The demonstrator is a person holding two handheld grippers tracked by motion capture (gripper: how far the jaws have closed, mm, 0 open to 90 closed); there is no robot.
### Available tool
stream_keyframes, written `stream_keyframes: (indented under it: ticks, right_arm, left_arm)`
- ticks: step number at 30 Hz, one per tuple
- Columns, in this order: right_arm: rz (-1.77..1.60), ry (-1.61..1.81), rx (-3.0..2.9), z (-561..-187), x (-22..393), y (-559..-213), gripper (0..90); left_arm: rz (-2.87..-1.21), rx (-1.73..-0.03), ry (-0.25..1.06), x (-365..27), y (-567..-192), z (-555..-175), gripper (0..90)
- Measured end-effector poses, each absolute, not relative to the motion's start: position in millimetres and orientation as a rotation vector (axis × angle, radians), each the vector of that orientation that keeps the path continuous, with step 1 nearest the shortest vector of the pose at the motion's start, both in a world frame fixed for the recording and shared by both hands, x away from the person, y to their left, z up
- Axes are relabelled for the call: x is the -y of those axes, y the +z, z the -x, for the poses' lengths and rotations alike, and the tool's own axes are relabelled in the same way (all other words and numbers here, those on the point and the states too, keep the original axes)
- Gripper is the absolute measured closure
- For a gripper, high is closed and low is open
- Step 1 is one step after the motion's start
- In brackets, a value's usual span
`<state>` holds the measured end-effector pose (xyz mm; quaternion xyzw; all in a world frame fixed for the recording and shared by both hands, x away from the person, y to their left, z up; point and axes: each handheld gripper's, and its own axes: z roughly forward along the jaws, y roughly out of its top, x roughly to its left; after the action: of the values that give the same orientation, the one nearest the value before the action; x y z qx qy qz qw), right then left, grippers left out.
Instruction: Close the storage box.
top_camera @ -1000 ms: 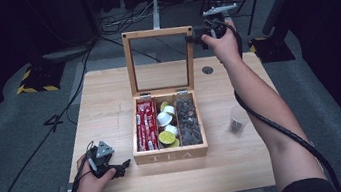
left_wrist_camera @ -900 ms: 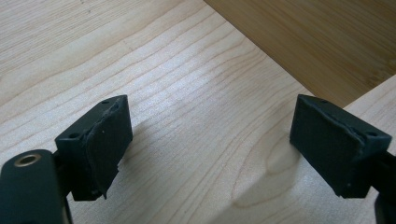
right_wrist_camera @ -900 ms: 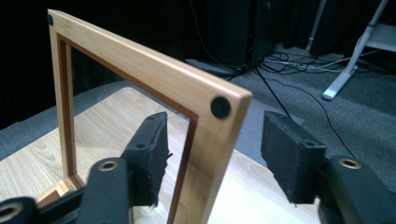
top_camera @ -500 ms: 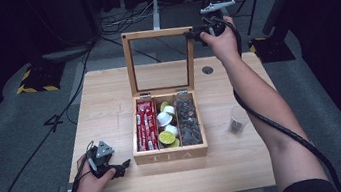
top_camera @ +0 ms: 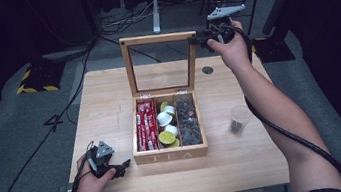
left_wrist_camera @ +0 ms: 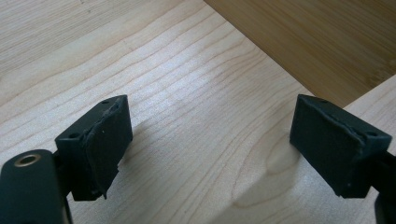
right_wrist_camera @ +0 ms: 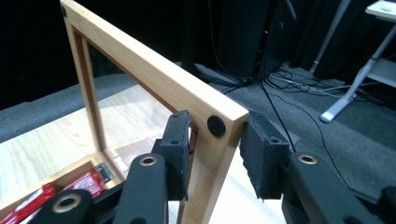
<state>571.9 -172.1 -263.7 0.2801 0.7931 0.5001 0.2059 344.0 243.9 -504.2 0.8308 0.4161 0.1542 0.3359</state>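
A wooden tea box stands mid-table with its glass-paned lid upright. Inside are red packets, round capsules and dark pieces in three compartments. My right gripper is at the lid's top right corner. In the right gripper view its jaws straddle the lid frame, and the gripper is shut on it at that corner. My left gripper rests on the table by the box's front left corner. It is open and holds nothing, with the box wall just ahead.
A clear plastic cup with something dark in its bottom stands right of the box. A round cable hole sits in the table behind the box. Past the far edge are black stands, cables and a desk leg.
The right hand shifted a little at the lid's corner; the lid stays upright. The left hand and its gripper have not moved.
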Motion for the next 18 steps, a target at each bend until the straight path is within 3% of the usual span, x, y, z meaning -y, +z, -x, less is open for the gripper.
stream_keyframes:
  ticks: [18]
  right_arm:
    - [-0.636, 1.367, -2.283, -518.2, 178.7, -263.4, 66.0]
  left_arm:
    - [-2.165, -1.086, 0.405, -243.8, -504.3, -344.0, 13.5]
